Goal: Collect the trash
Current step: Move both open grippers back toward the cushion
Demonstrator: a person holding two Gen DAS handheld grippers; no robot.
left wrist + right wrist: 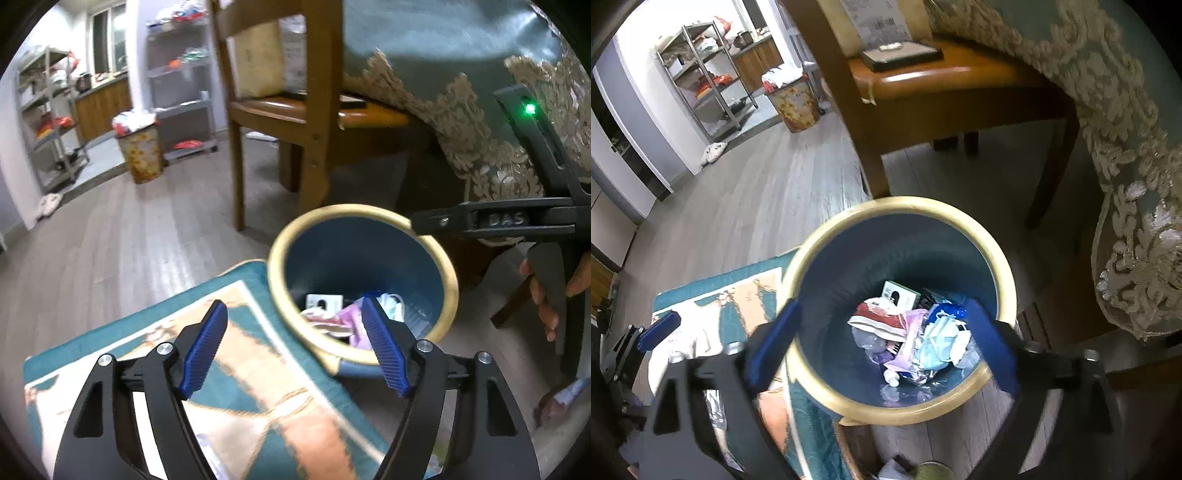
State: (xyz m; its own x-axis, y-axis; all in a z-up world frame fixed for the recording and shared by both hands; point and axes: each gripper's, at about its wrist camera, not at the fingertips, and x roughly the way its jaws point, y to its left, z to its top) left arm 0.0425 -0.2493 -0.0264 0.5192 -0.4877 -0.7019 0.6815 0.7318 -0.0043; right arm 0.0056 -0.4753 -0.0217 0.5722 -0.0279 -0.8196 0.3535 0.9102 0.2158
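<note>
One gold-rimmed bin point(827, 397) of trash, two grippers, left point(293, 345) and right point(886, 352), jaws spread, empty

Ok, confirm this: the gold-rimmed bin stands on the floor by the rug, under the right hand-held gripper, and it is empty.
Wrong on one point: the bin is not empty. The right wrist view shows trash at its bottom, a face mask among it. It does stand by the rug, under the right hand-held gripper.

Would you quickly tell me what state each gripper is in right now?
Left gripper: open, nothing between its fingers.
Right gripper: open wide above the bin, holding nothing.
</note>
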